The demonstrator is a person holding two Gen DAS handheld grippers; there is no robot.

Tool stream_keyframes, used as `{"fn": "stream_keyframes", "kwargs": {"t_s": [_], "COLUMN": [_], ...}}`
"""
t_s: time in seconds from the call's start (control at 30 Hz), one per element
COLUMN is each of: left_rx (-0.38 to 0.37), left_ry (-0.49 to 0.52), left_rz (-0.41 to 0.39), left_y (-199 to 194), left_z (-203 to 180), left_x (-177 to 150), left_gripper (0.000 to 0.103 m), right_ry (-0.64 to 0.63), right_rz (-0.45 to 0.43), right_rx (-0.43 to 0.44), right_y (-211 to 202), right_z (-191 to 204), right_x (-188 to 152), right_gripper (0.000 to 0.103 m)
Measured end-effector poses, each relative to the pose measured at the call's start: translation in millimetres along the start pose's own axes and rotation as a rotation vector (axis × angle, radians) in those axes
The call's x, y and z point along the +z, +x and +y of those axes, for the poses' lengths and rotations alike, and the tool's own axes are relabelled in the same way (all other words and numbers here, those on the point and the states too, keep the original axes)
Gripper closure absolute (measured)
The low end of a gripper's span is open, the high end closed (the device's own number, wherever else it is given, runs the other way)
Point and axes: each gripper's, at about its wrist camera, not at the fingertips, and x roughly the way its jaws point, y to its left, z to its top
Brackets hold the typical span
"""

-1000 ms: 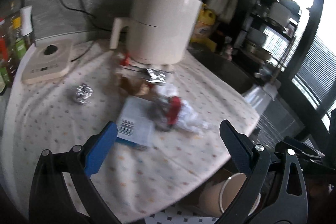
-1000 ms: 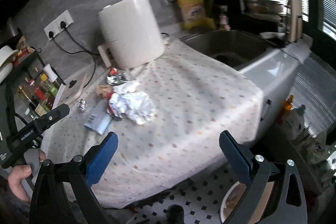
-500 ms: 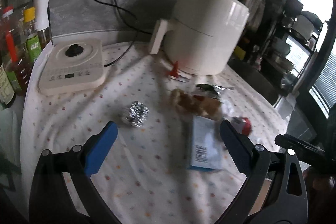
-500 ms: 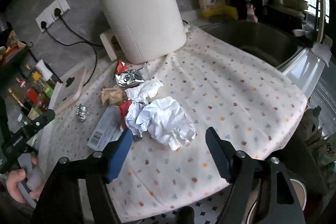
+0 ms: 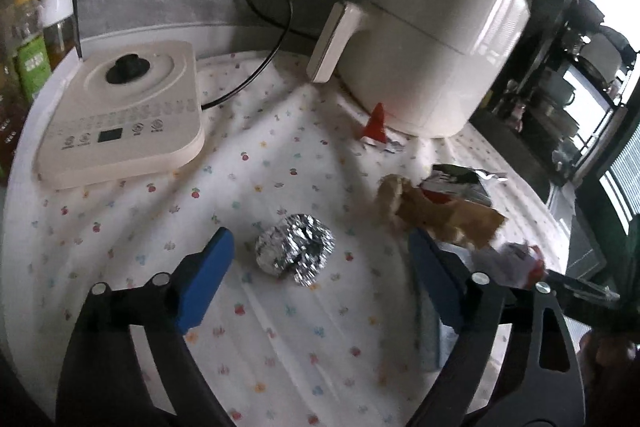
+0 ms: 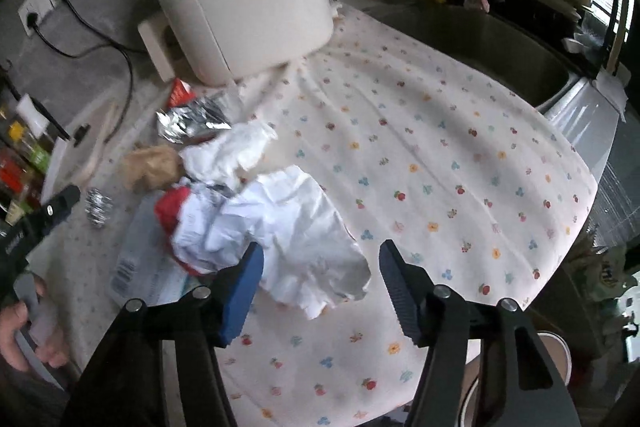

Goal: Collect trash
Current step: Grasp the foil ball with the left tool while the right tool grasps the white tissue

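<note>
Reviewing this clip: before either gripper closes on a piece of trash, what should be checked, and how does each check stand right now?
1. Left gripper open: ok.
2. Foil ball between its fingers: ok, ball sits just ahead of the tips.
3. Foil ball apart from other trash: ok, bare tablecloth around it.
4. Right gripper open: ok.
5. Crumpled white paper between its fingers: ok.
6. Paper apart from the red-and-white wrapper: not ok, they touch.

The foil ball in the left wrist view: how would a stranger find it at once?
Start at the big cream air fryer and come forward over the flowered cloth. The foil ball lies alone between the left gripper fingers. It is the only crumpled silver ball.
</note>
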Motion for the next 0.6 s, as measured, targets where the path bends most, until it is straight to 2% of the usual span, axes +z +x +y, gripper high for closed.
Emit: {"fn": "stream_keyframes", "kwargs": {"t_s": [0.07,0.13,0.17,0.2,0.23,0.33,0.6], "left_rx": [0.006,0.008,0.009,0.008,0.015,0.015,-0.008], "left_ry": [-0.001,0.001,0.002,0.002,0.001,-0.008,-0.003], "left_rz": [0.014,0.030,0.046,0.065,0.084,0.084,0.024], "left_y": [9,17,21,25,29,27,5], "left_z": [3,4,5,5,5,6,-8], "left_x": [1,1,0,-1,-1,-4,-5], "left_gripper": [0.018,0.021,0.028,0.042,0.051,0.054,0.054], "right_ry": [0.001,-0.004,-0.006,-0.008,-0.012,-0.014,0.025], "right_rz": [0.027,0.051,0.061,0.058,0.058,0.050,-0.043], "right_rx": [-0.014,-0.014,-0.010,-0.010,-0.006,-0.010,-0.057], "right_y": [8,13,15,14,12,4,-29], "right_z": [0,1,1,1,2,1,-20], "right_x": [-2,-5,-6,-7,-7,-9,-12], "right_gripper": [0.049,0.061,0.066,0.074,0.083,0.089,0.089]}}
